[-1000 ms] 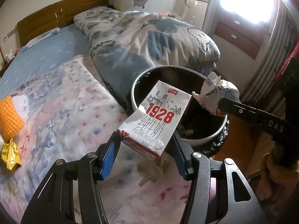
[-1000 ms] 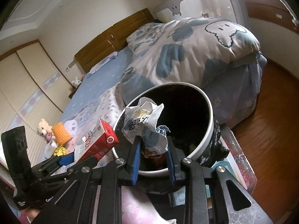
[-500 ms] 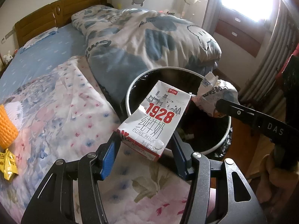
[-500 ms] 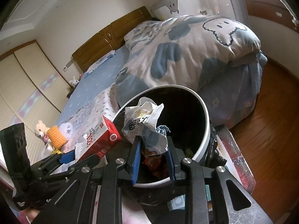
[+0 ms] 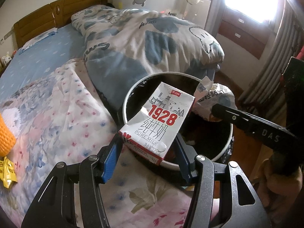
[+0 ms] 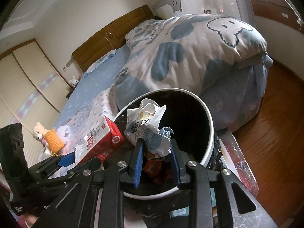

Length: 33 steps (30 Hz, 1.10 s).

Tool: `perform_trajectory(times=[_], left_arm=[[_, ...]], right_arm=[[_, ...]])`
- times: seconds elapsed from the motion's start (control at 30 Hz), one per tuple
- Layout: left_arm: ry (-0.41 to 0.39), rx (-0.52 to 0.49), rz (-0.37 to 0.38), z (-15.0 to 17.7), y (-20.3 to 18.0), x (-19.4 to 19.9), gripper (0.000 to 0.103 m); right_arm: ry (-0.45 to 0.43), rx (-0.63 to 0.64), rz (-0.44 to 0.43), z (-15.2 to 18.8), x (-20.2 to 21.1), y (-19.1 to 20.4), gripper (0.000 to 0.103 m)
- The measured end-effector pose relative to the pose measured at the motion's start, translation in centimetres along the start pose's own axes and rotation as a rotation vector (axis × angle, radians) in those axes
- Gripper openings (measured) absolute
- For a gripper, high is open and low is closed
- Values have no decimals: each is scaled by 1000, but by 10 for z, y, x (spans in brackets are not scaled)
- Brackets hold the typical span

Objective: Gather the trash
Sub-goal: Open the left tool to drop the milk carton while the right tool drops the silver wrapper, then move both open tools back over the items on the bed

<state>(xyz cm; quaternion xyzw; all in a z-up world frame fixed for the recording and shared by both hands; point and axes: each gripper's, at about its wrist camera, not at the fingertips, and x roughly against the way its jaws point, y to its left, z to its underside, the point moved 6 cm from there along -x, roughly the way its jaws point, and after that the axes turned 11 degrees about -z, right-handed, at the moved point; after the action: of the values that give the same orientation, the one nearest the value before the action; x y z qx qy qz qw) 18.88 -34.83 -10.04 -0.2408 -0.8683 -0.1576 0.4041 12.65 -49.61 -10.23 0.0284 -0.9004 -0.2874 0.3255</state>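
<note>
Since a second ago the left gripper [image 5: 148, 148] has carried its milk carton [image 5: 157, 121] a little further over the trash bin [image 5: 226, 148], so the bin's white rim sits closer and more of the carton overhangs it. Over the same second the right gripper [image 6: 155, 152] has kept its place above the bin, and its fingers have just been opening around the crumpled wrapper [image 6: 150, 125], which is between them; the left pad touches it, but the right pad seems to stand slightly clear of it.

A bed [image 5: 43, 60] with a blue sheet and a wooden headboard fills most of both views. A rumpled blue-and-white duvet [image 5: 152, 43] is heaped on its far side, and a floral cover [image 5: 62, 117] lies across the near part. The bin, lined with a black bag, stands against the bed's edge, just below the duvet, with some trash already inside.

The left fingers [image 5: 110, 157] are clamped on the carton's lower end, holding it tilted, its printed face up, top end over the bin's opening. The wrapper is above the bin's near rim.

An orange knitted item [image 5: 5, 138] and a yellow wrapper [image 5: 7, 172] lie on the floral cover, well apart from the bin.
</note>
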Motion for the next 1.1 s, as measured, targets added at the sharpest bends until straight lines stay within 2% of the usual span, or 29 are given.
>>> perform_trajectory(times=[0.17,0.23,0.3,0.33,0.37,0.4,0.47,0.8,1.1], left_arm=[[19,7,12,-1,-1,-3,56],[29,18,20,1,1,-4,60],[29,35,22,3,4,-3,71],[25,42,21,4,6,-1,72],[24,46,20,5,8,0,72],[23,51,18,7,9,2,72],[18,63,15,11,15,6,72],[21,142,-37,51,59,26,74],[39,248,-88,92,112,43,74]], right_arm=[[2,7,13,-5,-3,-2,30],[3,7,17,-6,-3,-2,36],[-3,3,18,-7,-2,-2,44],[-6,0,18,-7,-1,-2,48],[-8,-1,16,-7,0,-2,57],[-11,-2,16,-7,0,-2,60],[-13,-2,14,-6,2,0,60],[-22,14,-27,6,2,28,74],[17,52,-87,30,-13,72,76]])
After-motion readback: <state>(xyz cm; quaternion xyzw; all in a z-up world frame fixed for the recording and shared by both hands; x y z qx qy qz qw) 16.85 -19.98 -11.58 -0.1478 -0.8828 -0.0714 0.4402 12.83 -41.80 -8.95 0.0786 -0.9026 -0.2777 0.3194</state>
